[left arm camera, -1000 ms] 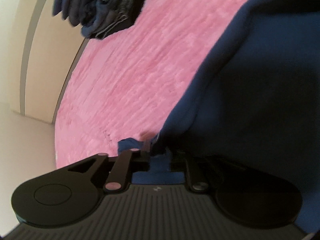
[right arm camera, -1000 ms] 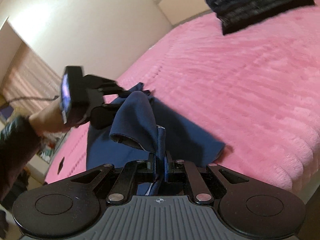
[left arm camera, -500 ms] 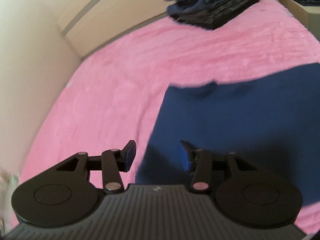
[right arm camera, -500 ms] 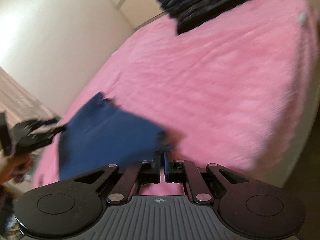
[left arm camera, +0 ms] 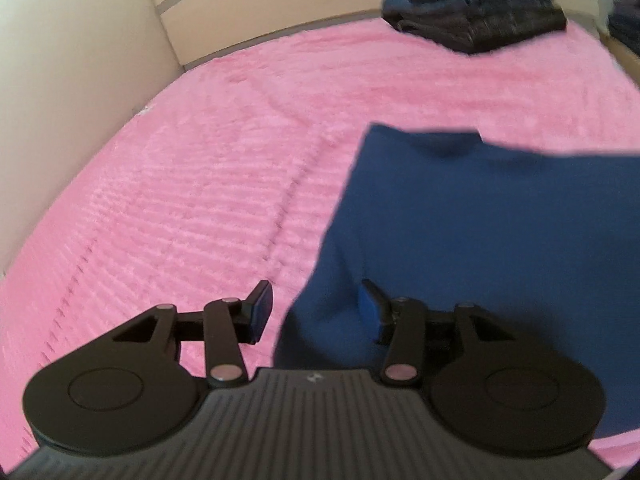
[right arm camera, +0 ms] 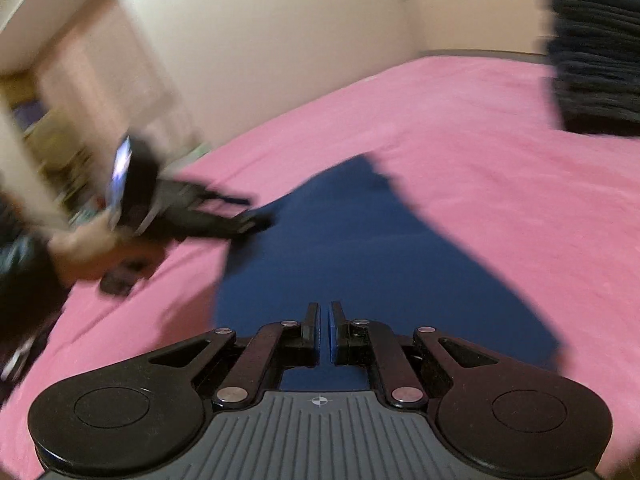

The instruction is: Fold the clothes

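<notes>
A dark blue garment [left arm camera: 480,232] lies spread flat on the pink bed cover [left arm camera: 200,200]. My left gripper [left arm camera: 316,310] is open over the garment's near left edge, one finger over the pink cover and the other over the cloth. In the right wrist view the same garment [right arm camera: 360,260] stretches away from my right gripper [right arm camera: 324,328]. That gripper's fingers stand almost together above the near edge, and I see nothing pinched between them. The left gripper [right arm camera: 240,220] shows there as a blur at the garment's far left corner, held by a hand [right arm camera: 80,244].
A stack of dark folded clothes [left arm camera: 472,20] sits at the far end of the bed, also seen as the dark stack [right arm camera: 592,60] at the right. More dark clothes [left arm camera: 624,28] lie off the bed's right side. A cream wall [left arm camera: 60,80] borders the bed's left.
The left gripper let go of the garment and opened. The garment, lifted and bunched a second ago, now lies flat. The right gripper no longer carries a raised fold.
</notes>
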{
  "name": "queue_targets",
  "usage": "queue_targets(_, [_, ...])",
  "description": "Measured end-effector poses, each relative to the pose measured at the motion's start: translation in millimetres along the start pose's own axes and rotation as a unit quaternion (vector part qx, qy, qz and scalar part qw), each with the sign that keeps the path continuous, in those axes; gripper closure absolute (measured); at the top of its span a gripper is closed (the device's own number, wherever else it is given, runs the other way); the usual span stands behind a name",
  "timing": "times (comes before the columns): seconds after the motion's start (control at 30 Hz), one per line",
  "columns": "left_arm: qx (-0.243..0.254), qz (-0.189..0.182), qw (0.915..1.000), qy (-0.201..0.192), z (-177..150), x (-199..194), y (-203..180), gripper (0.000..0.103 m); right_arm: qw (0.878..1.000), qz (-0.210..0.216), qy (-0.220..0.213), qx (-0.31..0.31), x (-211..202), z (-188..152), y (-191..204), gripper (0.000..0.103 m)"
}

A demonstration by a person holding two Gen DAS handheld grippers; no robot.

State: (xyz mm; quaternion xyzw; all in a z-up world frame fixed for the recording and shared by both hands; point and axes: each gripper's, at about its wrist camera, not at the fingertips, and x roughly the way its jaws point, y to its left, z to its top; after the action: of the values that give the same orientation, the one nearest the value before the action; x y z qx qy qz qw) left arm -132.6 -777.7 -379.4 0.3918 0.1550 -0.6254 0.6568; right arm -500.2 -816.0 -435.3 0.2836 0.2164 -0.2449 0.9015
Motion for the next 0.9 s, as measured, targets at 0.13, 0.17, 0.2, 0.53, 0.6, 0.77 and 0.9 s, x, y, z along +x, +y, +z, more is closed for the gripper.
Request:
queue_targets(0.13, [-0.06, 0.004, 0.9979, -0.023, -3, -24, 29, 0.067, 0.998, 0.024, 0.023, -0.059, 29, 3, 32, 0.096])
queue_targets(0.17, [-0.074, 0.002, 0.9971, -0.021, -5, -25, 34, 0.067, 0.997, 0.027, 0.032, -0.064, 34, 3, 39, 0.096])
queue_targets(0.2, [-0.076, 0.001, 0.997, -0.011, -9, -21, 36, 0.067, 0.997, 0.028, 0.041, -0.066, 39, 2, 44, 0.096])
queue_targets(0.53, [-0.071, 0.024, 0.9971, 0.009, -24, -1, 28, 0.067, 0.996, 0.022, 0.072, -0.039, 25, -17, 36, 0.096])
queue_targets(0.6, [-0.063, 0.033, 0.9974, 0.004, -23, -12, 25, 0.068, 0.997, 0.013, 0.065, -0.031, 11, -21, 34, 0.069])
queue_targets(0.77, [-0.033, 0.038, 0.9986, -0.014, -31, -59, 7, 0.066, 0.999, -0.012, 0.049, -0.012, -25, -30, 26, 0.018])
queue_targets(0.9, [0.021, 0.042, 0.9981, -0.04, -48, -104, -27, 0.055, 0.999, -0.031, 0.036, 0.003, -54, -38, 21, 0.018])
